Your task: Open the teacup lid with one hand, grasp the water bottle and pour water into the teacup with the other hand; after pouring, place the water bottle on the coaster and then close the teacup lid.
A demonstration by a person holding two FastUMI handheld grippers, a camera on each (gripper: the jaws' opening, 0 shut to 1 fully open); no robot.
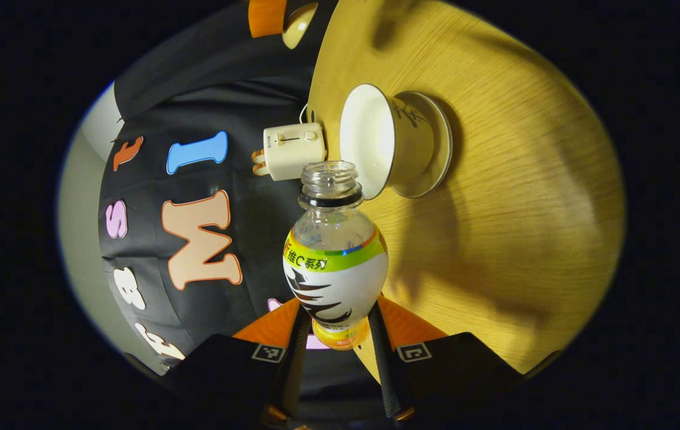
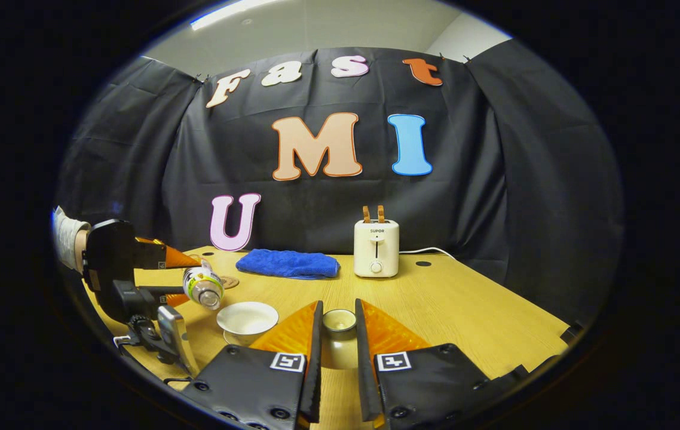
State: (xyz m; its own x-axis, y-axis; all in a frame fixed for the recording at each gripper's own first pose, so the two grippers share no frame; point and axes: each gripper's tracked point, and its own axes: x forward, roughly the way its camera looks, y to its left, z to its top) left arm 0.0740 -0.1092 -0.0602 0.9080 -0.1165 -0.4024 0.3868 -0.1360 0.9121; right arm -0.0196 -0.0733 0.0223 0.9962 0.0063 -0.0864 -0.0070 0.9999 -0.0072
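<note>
- Where the left gripper view looks along its own fingers, left gripper [image 1: 340, 334] clamped on the water bottle [image 1: 335, 263] — both fingers pressed against its lower body, cap off, clear neck aimed over the rim of the teacup [image 1: 385, 140].
- Teacup seated on its saucer [image 1: 438, 146], lid off, white inside; no water told apart in it.
- Bottle's clear upper part looks nearly empty; contents below the label hidden.
- Just beside the cup toward the wall, a toaster [image 1: 292, 150] at the edge of the wooden table [image 1: 525, 197].
- In the right gripper view, right gripper [image 2: 339, 334] closed on the teacup lid [image 2: 339, 322], held between the two fingers above the tabletop [image 2: 465, 316].
- Off to the left, open teacup [image 2: 247, 318] on the table, bottle [image 2: 203, 286] tipped on its side above it, mouth near the rim — held by the other gripper [image 2: 168, 275], a sleeved hand [image 2: 68, 239] behind.
- Coaster [image 2: 230, 282] partly hidden just behind the bottle.
- Farther back, blue towel [image 2: 288, 263] and toaster [image 2: 376, 248], well apart from the cup.
</note>
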